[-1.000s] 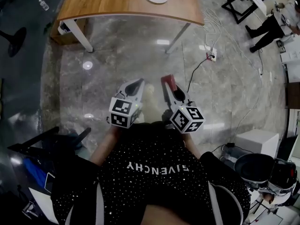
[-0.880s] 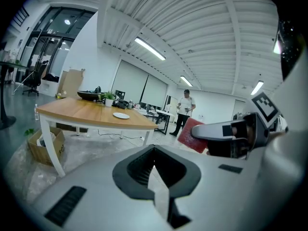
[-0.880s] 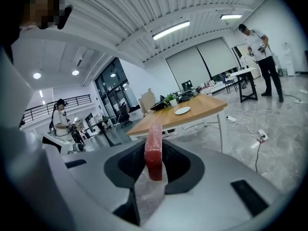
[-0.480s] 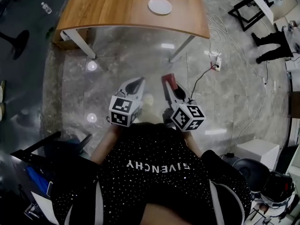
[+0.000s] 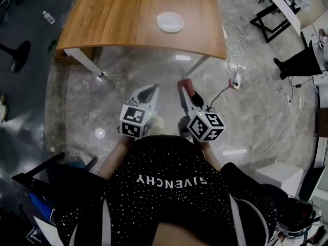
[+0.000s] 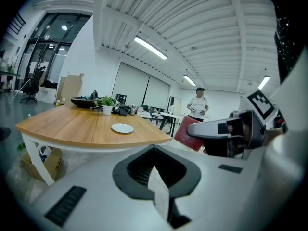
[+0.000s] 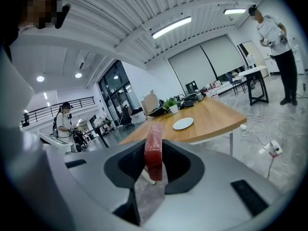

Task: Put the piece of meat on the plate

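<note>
A white plate (image 5: 170,22) lies on the wooden table (image 5: 113,19) ahead of me; the left gripper view shows the plate (image 6: 122,128) and the right gripper view shows the plate (image 7: 183,123) too. My right gripper (image 5: 185,87) is shut on a red slab of meat (image 7: 154,150), held on edge above the floor, well short of the table. The meat (image 6: 188,134) also shows at the right of the left gripper view. My left gripper (image 5: 151,90) hangs beside it, jaws closed together with nothing between them.
A power strip (image 5: 237,79) with cables lies on the marble floor at right. A person (image 5: 302,60) stands at the far right. White table legs (image 5: 84,60) stand under the near edge. A potted plant (image 6: 107,107) and a dark bowl (image 6: 86,101) sit at the table's far side.
The table and plate have slid lower in the head view and come closer. Both grippers keep the same pose in front of the body, the meat still held in the right one.
</note>
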Action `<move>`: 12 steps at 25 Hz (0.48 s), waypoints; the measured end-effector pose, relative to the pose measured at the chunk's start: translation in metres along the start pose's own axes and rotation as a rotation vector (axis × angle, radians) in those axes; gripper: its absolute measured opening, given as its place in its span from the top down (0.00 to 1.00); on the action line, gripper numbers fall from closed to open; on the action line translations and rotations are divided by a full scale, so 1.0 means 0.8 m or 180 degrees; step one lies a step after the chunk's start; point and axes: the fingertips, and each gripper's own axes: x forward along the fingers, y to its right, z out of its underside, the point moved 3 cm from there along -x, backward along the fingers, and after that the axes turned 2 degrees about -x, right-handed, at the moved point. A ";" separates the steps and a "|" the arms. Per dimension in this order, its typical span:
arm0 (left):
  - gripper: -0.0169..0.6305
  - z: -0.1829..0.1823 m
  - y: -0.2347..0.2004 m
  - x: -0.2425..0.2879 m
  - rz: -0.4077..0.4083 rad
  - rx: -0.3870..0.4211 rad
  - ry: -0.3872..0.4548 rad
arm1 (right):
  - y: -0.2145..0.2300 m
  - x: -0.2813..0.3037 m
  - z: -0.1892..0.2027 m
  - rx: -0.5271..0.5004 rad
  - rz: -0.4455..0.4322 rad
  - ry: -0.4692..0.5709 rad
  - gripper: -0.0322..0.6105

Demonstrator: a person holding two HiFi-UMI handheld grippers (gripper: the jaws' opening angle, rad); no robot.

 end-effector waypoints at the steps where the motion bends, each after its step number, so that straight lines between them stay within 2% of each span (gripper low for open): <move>1: 0.96 -0.002 -0.001 0.007 -0.0007 0.0001 -0.0011 | 0.005 0.005 -0.002 0.0009 -0.0006 -0.0021 0.80; 12: 0.96 -0.008 -0.014 0.048 -0.0077 -0.0020 -0.0084 | 0.035 0.036 -0.009 0.0078 -0.0058 -0.0110 0.80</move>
